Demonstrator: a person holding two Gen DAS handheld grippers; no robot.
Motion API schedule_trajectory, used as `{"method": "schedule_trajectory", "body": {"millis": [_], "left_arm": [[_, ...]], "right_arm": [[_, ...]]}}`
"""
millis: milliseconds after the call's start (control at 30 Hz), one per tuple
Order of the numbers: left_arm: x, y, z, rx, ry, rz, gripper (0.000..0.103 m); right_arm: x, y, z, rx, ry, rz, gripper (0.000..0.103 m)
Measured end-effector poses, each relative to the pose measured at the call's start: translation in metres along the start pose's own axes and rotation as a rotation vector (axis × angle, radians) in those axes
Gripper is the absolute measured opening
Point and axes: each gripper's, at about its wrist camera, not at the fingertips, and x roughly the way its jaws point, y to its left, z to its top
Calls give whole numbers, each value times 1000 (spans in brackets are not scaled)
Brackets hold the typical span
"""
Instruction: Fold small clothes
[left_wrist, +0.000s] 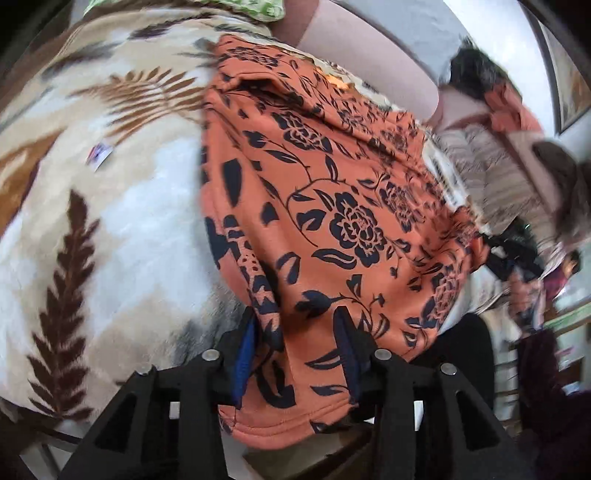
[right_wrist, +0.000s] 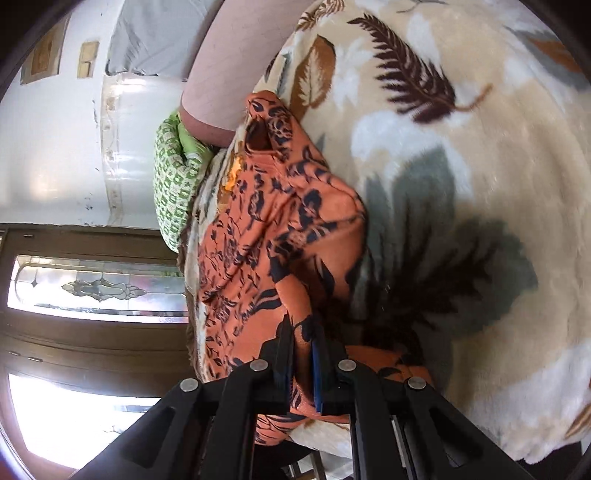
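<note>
An orange garment (left_wrist: 325, 184) with a dark navy flower print lies folded on a cream blanket with brown fern leaves (left_wrist: 110, 221). Its near hem hangs toward the bed's edge. My left gripper (left_wrist: 295, 343) stands over that near hem, jaws apart, with the cloth lying loose between the blue pads (left_wrist: 245, 354). In the right wrist view the same garment (right_wrist: 280, 229) runs away from me in a bunched strip. My right gripper (right_wrist: 302, 350) is shut on a fold of its near end, above the blanket (right_wrist: 461, 184).
A green patterned pillow (right_wrist: 173, 184) and a pink bolster (right_wrist: 229, 55) lie at the far end of the bed. A blurred pile of striped and orange clothes (left_wrist: 491, 177) sits to the right. A wooden door with glass panes (right_wrist: 92, 288) stands beyond the bed.
</note>
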Motion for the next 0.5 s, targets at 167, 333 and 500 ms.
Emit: {"method": "schedule_trajectory", "body": {"millis": [167,333,500], "left_arm": [[0,18,0,-130,5,7,28],[-1,22,0,-150,2,23,46],[5,17,10,-140,2,39,10]], "right_arm": [[7,-3,-11,-7,35,-23,9],[8,-4,-19,-18,72,-41,12],[12,-5,-22,8,90,-56,14]]}}
